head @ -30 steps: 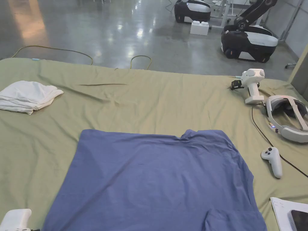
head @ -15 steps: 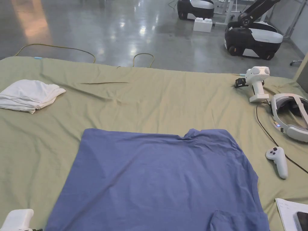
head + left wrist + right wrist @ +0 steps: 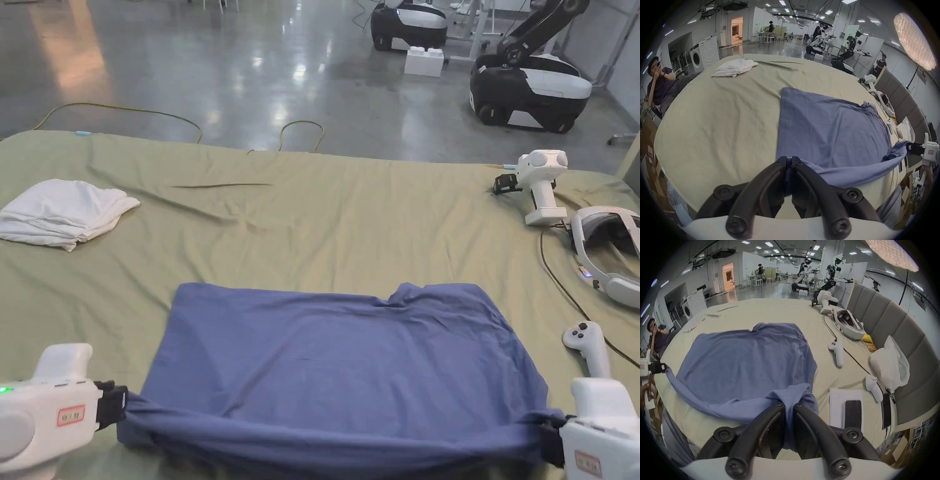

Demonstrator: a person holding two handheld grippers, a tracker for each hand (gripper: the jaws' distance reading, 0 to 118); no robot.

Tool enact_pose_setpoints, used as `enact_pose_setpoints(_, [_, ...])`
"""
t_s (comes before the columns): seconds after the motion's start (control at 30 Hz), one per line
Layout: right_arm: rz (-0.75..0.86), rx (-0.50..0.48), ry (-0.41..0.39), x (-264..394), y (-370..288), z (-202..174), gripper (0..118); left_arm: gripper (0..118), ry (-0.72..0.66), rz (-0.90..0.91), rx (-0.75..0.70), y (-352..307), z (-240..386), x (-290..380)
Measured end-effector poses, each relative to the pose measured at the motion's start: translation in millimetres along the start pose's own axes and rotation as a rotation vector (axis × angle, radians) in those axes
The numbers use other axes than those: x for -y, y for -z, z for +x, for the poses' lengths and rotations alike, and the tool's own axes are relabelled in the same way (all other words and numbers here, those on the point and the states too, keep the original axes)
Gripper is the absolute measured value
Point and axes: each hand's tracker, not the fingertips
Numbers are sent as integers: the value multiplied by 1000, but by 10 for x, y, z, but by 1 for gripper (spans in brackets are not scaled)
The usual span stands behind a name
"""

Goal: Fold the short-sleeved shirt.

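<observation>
Shirt (image 3: 337, 362) lies flat on the green sheet (image 3: 350, 212) ahead of you, its near edge stretched sideways between your left gripper (image 3: 115, 403) and right gripper (image 3: 550, 434), each clamped on one corner, equally near.

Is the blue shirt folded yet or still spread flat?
Mid-fold: the blue shirt lies spread, but its near edge is lifted, pinched by the left gripper and the right gripper.

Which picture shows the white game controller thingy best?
The right gripper view: the white controller lies whole and close beside the blue shirt. The head view shows it partly hidden, and the left gripper view shows it tiny.
</observation>
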Motion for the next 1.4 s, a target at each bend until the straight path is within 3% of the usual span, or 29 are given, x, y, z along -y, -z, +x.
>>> enact_pose_setpoints(0.23, [-44, -38, 105, -456, 756, 190, 6, 7, -13, 3, -5, 416, 37, -460])
enact_pose_setpoints(0.53, [-125, -31, 96, -584, 1347, 133, 8, 7, -19, -80, -11, 904, 70, -705])
enact_pose_setpoints(0.6, [-128, -8, 75, -574, 1338, 103, 18, 7, -21, -99, -19, 931, 90, -706])
enact_pose_setpoints(0.63, [-113, 13, 66, -561, 1291, 81, 32, 9, -22, -100, -20, 922, 98, -697])
enact_pose_setpoints(0.67, [-85, 32, 55, -552, 1240, 72, 55, 19, -19, -100, -21, 1042, -22, -724])
enact_pose_setpoints(0.7, [-55, 49, 49, -545, 1171, 60, 65, 31, -14, -93, -28, 1014, -11, -713])
enact_pose_setpoints(0.77, [31, 57, 54, -532, 982, 5, 64, 47, -10, -63, -22, 909, 23, -689])
enact_pose_setpoints(0.8, [76, 45, 56, -531, 883, -19, 64, 49, -14, -38, -10, 867, -1, -678])
enact_pose_setpoints(1.03, [437, -1, 113, -582, 257, -321, 64, 50, 15, 255, 60, 258, 348, -558])
enact_pose_setpoints(1.13, [631, 25, 98, -563, -128, -613, 63, 49, 35, 439, 68, -83, 557, -427])
enact_pose_setpoints(1.2, [747, 57, 76, -531, -389, -843, 52, 47, 65, 550, 35, -287, 695, -328])
enact_pose_setpoints(1.27, [821, 73, 53, -498, -510, -982, 17, 33, 96, 650, 2, -475, 810, -229])
enact_pose_setpoints(1.33, [855, 83, 50, -474, -579, -1089, 14, 14, 108, 706, -15, -619, 896, -173])
enact_pose_setpoints(1.4, [869, 44, 60, -443, -643, -1144, 12, 11, 113, 737, -43, -714, 943, -124])
